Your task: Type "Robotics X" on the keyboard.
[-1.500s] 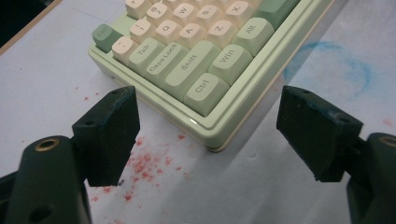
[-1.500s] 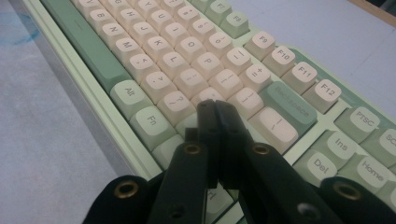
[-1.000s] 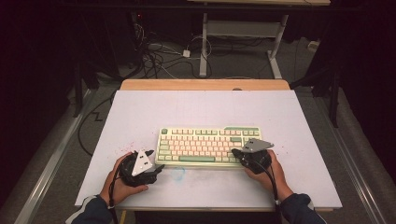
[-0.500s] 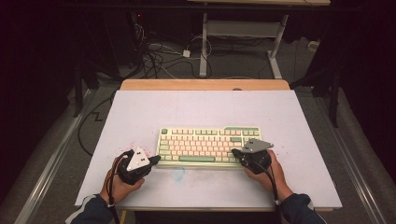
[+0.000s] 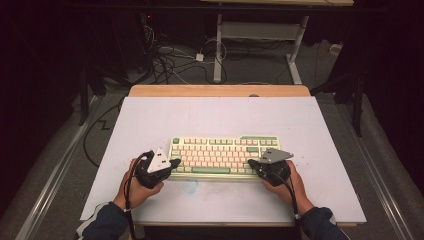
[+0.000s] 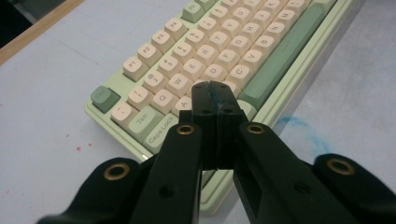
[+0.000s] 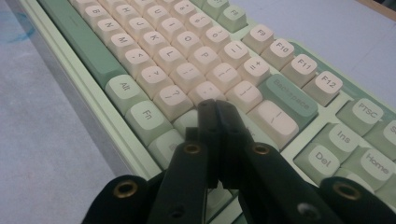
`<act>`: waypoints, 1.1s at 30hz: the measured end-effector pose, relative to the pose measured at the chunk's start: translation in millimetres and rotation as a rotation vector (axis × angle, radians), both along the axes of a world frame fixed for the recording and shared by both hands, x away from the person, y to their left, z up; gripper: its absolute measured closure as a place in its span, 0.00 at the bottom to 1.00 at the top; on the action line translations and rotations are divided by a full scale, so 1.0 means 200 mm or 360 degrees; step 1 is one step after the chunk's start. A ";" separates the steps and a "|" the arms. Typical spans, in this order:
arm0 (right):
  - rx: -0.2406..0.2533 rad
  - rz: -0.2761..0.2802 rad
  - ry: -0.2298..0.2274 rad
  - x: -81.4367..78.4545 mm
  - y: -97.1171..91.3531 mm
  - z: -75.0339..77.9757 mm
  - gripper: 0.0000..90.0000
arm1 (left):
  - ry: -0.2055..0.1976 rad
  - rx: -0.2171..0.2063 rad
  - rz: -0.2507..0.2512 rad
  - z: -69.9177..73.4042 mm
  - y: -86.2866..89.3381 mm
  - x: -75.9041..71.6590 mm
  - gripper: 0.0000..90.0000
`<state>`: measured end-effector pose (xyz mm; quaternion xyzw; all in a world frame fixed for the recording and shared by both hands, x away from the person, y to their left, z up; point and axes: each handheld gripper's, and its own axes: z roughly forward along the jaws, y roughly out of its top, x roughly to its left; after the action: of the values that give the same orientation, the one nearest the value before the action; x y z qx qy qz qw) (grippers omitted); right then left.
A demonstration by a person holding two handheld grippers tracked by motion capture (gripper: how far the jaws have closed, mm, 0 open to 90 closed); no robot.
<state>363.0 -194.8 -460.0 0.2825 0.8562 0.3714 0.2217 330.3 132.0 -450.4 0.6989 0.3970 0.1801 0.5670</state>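
Dark floor strewn with cables surrounds a pale bench point(image 5: 150, 120) whose far edge shows bare wood. On it, toward the near side, lies a cream and green keyboard point(image 5: 222, 154), its long side running across the bench.

At the keyboard's left end, the left gripper point(image 5: 175, 163) has just been closing; its jaws now stand pressed together with nothing between them. In the left gripper view the joined tips point(image 6: 214, 95) hang over the lower left keys, near the A key and Caps Lock, with the green space bar off to their right. Whether the tips touch a key cannot be told.

At the keyboard's right end, the right gripper point(image 5: 253, 163) also has its jaws pressed together and holds nothing. In the right gripper view its tips point(image 7: 215, 112) sit over the keys at the lower right of the main block, just past the question mark key, with Backspace and the Ins and Del keys beyond. Contact with the keys cannot be told here either.

A hand grips each gripper from the near edge of the bench.
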 end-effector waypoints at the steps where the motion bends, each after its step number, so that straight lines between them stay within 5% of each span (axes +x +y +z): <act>1: -0.0001 0.0000 -0.0001 0.00 0.00 0.00 1.00 | 0.0001 0.0008 -0.0006 0.00 -0.01 0.01 0.97; 22: 0.0001 -0.0001 -0.0011 0.00 0.00 0.00 1.00 | 0.0125 0.0111 -0.0095 -0.03 -0.19 0.13 0.97; 33: 0.0002 0.0002 -0.0011 0.00 0.00 0.00 1.00 | 0.0150 0.0173 -0.0100 -0.08 -0.21 0.15 0.97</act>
<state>362.5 -195.0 -460.6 0.2810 0.8554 0.3728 0.2242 360.2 90.2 -466.2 0.7484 0.3908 0.1503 0.5143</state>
